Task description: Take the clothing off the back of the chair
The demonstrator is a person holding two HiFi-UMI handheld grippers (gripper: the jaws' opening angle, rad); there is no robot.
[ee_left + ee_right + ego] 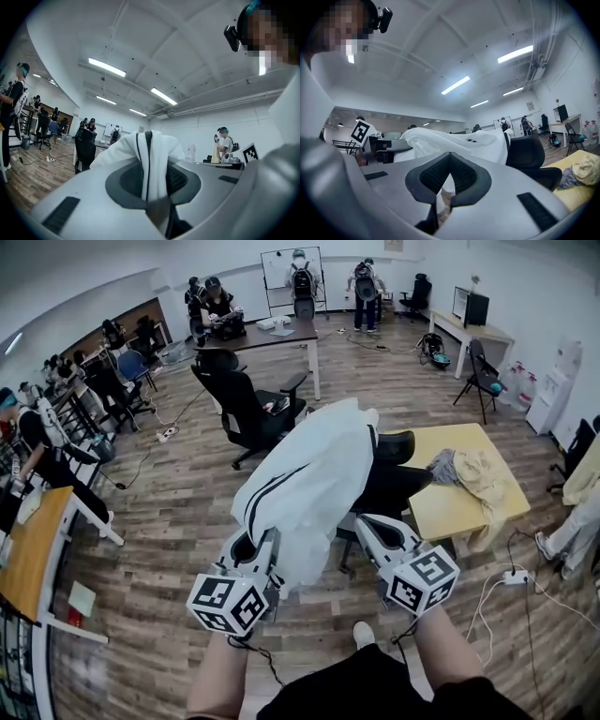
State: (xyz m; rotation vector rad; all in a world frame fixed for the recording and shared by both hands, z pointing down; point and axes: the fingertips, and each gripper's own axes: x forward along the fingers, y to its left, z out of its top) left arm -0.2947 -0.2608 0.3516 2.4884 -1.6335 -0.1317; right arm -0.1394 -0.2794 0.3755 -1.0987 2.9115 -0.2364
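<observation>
**A:** Wood floor (178, 502), an open office, people at desks all round. What are the tools doing?

**B:** Both are closed on cloth. The left gripper (262, 547) is pinched on a striped fold of the jacket (309, 474), and the right gripper (368, 524) is clamped on a thin edge of it. The jacket hangs between them, with its far end up by the top of the chair (398, 451) (I can't tell if it touches there or has cleared it).

**A:** What could go wrong?

**B:** The right bite looks shallow, so I'd judge a hard tug could slip the cloth out and drop that side. If the far end catches the chair's back, pulling might roll or tip the chair. The low hem could also snag an armrest. A wide swing might sweep the cloth pile (473, 474) on the table (450, 517) just beside the chair.

**A:** Any writing?

**B:** Nothing readable. The cubes (228, 604) carry only black-and-white square markers. The jacket shows dark stripes and no logo, and the whiteboard (291, 268) is too far off to read.
</observation>
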